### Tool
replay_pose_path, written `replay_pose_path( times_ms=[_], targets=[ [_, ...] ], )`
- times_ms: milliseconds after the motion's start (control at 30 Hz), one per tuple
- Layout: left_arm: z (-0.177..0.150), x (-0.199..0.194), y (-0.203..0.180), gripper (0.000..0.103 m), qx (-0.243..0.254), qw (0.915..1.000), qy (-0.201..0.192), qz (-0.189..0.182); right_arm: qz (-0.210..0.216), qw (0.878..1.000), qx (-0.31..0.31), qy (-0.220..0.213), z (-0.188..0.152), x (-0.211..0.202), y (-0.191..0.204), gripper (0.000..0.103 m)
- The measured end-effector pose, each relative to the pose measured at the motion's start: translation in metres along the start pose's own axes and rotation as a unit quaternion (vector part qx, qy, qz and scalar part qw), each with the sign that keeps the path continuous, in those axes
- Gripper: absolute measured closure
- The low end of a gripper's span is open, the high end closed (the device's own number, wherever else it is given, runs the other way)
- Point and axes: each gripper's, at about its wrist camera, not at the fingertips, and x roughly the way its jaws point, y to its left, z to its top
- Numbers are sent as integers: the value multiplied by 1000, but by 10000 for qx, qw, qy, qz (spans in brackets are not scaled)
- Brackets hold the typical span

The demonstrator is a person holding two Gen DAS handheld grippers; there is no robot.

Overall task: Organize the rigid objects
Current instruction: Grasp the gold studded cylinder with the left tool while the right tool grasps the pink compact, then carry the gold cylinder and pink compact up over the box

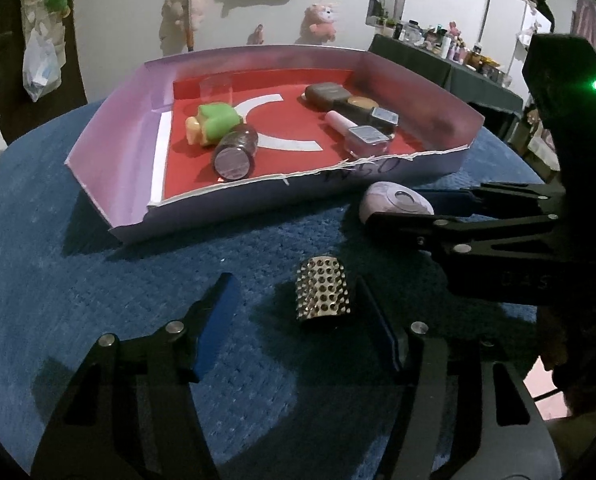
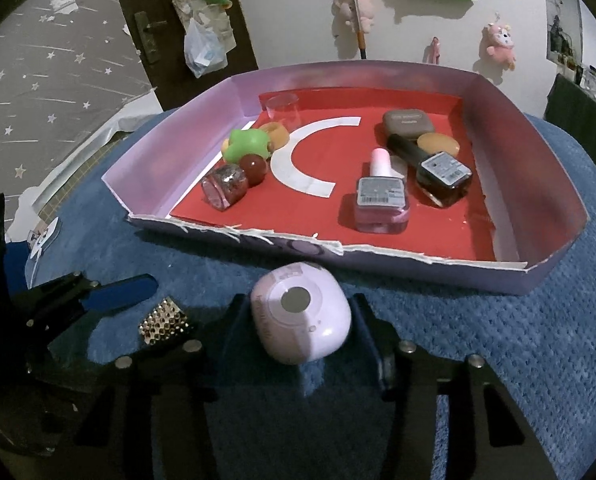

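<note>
A gold studded cap (image 1: 324, 292) lies on the blue cloth between the fingers of my left gripper (image 1: 293, 316), which is open around it; the cap also shows in the right wrist view (image 2: 162, 322). A lilac rounded case (image 2: 300, 318) sits between the fingers of my right gripper (image 2: 298, 328), which close on its sides; the case also shows in the left wrist view (image 1: 394, 202). Both are just in front of a lilac box (image 2: 418, 266) with a red floor.
The box (image 1: 109, 184) holds nail polish bottles (image 2: 382, 200), a dark bottle (image 2: 438, 172), a green toy (image 2: 245, 144), a glitter jar (image 2: 223, 186), a brown compact (image 2: 408, 122) and a clear cup (image 2: 283, 110). A dark table with clutter (image 1: 458, 56) stands at the far right.
</note>
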Motion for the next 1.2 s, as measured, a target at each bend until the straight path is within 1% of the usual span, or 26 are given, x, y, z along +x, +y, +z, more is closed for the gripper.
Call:
replay_pose_path(
  times_ms=[33, 67, 100, 133, 167, 333, 433, 833, 1000, 1200],
  targets=[
    [0, 1, -1, 56, 24, 10000, -4, 22, 10, 10000, 15, 1, 0, -1, 0, 49],
    [0, 0, -2, 60, 74, 9999, -23, 86, 39, 10000, 64, 2, -1, -2, -1, 50],
    [0, 0, -3, 70, 104, 9999, -34, 78, 76, 9999, 113, 3, -1, -3, -3, 50],
    [0, 0, -2, 77, 80, 10000, -36, 4, 128, 9998, 181, 1, -2, -4, -5, 51],
    [-1, -1, -1, 79, 46, 10000, -46, -24, 168, 9996, 236, -7, -2, -6, -7, 51],
    [-1, -6, 4, 79, -43, 10000, -59, -52, 297, 9991, 288, -71, -3, -17, -8, 53],
    [0, -13, 6, 79, -68, 9999, -142, -57, 426, 9985, 333, -71, -3, -20, -9, 53],
    [5, -23, 9, 79, -116, 9996, -238, -131, 551, 9981, 226, -141, -3, -31, 0, 54],
    [5, -25, 12, 79, -207, 9993, -235, -205, 703, 9969, 313, -156, -3, -34, -1, 54],
    [8, -27, 12, 79, -193, 9993, -277, -179, 799, 9959, 379, -173, -3, -36, -3, 54]
  ],
)
